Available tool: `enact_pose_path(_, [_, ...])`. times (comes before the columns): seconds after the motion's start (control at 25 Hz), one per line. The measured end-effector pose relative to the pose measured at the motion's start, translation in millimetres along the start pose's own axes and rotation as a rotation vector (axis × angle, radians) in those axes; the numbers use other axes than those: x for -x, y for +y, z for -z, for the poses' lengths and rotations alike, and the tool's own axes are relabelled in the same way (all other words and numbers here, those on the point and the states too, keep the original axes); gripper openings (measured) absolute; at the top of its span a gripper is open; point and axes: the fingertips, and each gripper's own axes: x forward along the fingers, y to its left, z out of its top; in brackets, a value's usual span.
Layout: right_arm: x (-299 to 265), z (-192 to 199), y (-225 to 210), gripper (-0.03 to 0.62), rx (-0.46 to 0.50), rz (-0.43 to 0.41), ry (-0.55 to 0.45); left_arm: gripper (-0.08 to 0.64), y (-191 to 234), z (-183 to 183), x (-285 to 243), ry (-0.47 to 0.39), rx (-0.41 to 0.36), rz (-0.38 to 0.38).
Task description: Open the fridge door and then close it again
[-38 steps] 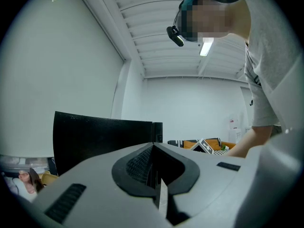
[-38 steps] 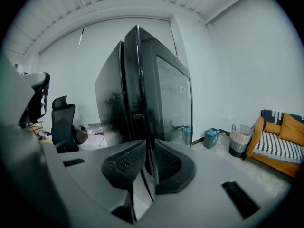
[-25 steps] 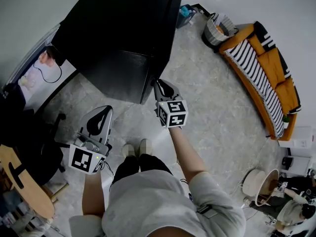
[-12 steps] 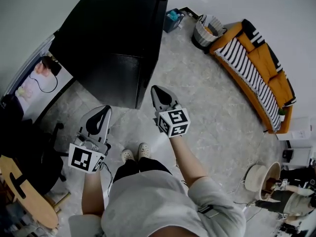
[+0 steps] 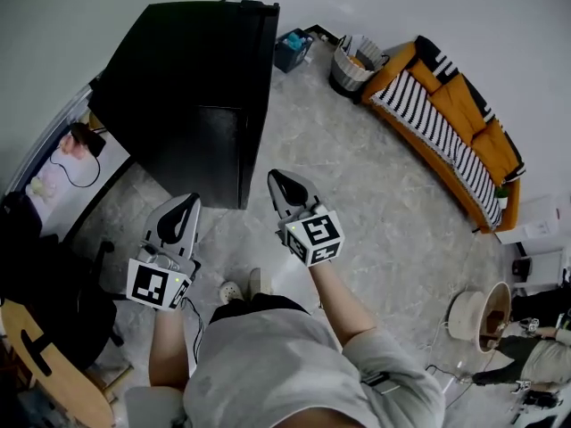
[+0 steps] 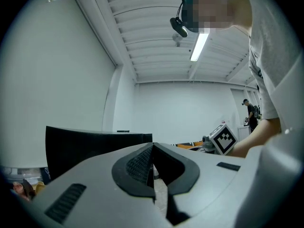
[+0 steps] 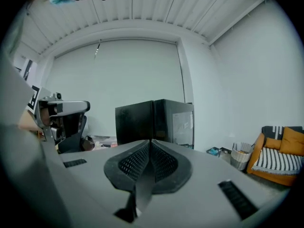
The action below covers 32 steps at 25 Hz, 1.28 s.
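Observation:
The black fridge (image 5: 196, 87) stands at the upper left against the wall, its door closed flush. It also shows ahead in the right gripper view as a black box (image 7: 156, 120), and as a dark block (image 6: 90, 146) in the left gripper view. My right gripper (image 5: 284, 184) hangs shut and empty over the floor, a short way off the fridge's front corner and not touching it. My left gripper (image 5: 181, 208) is lower left of it, also shut with nothing held. Both pairs of jaws meet tip to tip in their own views, left gripper (image 6: 153, 148) and right gripper (image 7: 150, 144).
An orange striped sofa (image 5: 455, 123) lines the right wall, with a basket (image 5: 350, 61) and a blue box (image 5: 293, 47) by the far wall. A dark office chair (image 5: 45, 275) and a wooden table (image 5: 45, 364) sit at the left. Another person (image 5: 535, 355) sits at the lower right.
The person has stepped back from the fridge. The right gripper, which was at the fridge's front corner, now hangs clear of it. Both grippers stay shut.

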Motion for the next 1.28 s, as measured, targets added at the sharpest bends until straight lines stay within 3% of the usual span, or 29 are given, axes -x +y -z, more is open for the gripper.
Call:
enact_pose_path(0.24, [26.6,-21.4,14.9,0.026,0.053,0.000,-0.032,0.014,-14.0,-6.8,6.6,-0.012,-0.008,0.023])
enact_pose_path(0.68, [74.4,-52.9,34.1,0.026,0.055,0.010,-0.129,0.014,-30.9,-12.8,21.8,-0.024,-0.004,0.036])
enact_pose_path(1.28, [109.4,-62.6,51.6,0.026,0.039,0.034,-0.194,0.014,-49.0,-16.7,37.0,-0.031,-0.004,0.067])
